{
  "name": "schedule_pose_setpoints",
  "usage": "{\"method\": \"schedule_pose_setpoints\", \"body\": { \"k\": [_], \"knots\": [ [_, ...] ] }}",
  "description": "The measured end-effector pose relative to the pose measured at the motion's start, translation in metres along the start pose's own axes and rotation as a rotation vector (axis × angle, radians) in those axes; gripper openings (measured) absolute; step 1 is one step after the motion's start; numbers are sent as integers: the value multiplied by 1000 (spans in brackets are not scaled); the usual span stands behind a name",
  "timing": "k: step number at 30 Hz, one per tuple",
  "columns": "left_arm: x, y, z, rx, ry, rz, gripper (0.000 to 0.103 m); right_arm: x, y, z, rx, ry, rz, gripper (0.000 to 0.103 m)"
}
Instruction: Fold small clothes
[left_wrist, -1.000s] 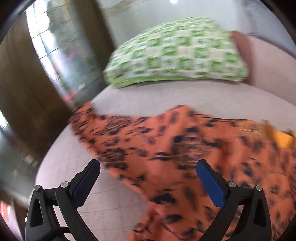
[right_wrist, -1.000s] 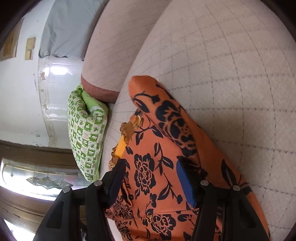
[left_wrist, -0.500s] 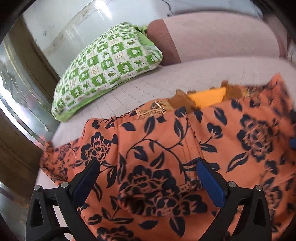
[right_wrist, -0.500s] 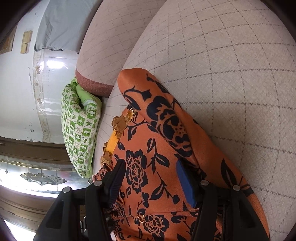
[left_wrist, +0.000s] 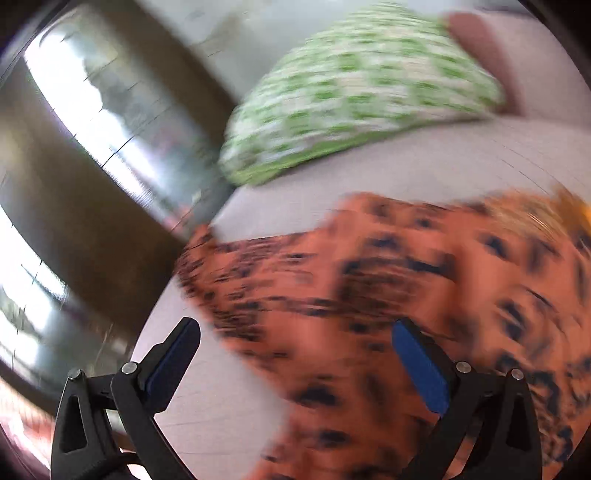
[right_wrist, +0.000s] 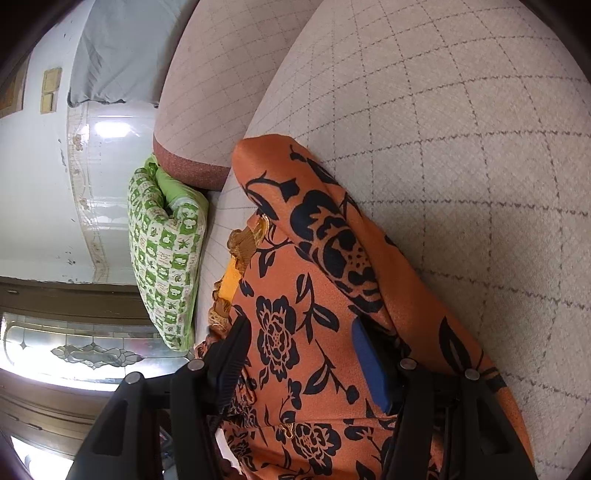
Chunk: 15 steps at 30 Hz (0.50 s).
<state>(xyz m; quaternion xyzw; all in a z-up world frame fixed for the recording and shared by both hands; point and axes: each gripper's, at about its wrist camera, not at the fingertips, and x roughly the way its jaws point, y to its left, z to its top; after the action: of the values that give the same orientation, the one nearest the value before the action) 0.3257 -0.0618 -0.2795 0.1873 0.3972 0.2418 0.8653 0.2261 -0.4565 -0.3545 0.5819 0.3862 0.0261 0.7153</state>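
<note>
— Orange cloth with black flowers, spread on the quilted sofa seat, near the green checked pillow.

— And the grippers?

— The left gripper gapes wide, its picture blurred, nothing pinched. The right gripper straddles the garment; whether it grips, I cannot tell.

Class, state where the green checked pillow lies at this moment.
In the right wrist view the green checked pillow lies left of the orange floral garment, against the cushion's reddish end; the blurred left wrist view shows it beyond the garment.
</note>
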Motion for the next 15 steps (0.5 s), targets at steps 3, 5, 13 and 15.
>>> {"method": "schedule_pose_setpoints", "body": {
  "k": [3, 5, 13, 15],
  "knots": [
    [13, 45, 4, -146, 35, 40, 103, 0, 0, 0, -7, -2, -5, 61],
    [15, 58, 0, -194, 49, -12, 103, 0, 0, -1, -11, -6, -10, 61],
    [24, 46, -6, -110, 121, -134, 103, 12, 34, -23, -94, 72, 134, 61],
    [26, 48, -6, -119, 122, -136, 103, 28, 46, -36, -107, 131, 204, 61]
  ]
}}
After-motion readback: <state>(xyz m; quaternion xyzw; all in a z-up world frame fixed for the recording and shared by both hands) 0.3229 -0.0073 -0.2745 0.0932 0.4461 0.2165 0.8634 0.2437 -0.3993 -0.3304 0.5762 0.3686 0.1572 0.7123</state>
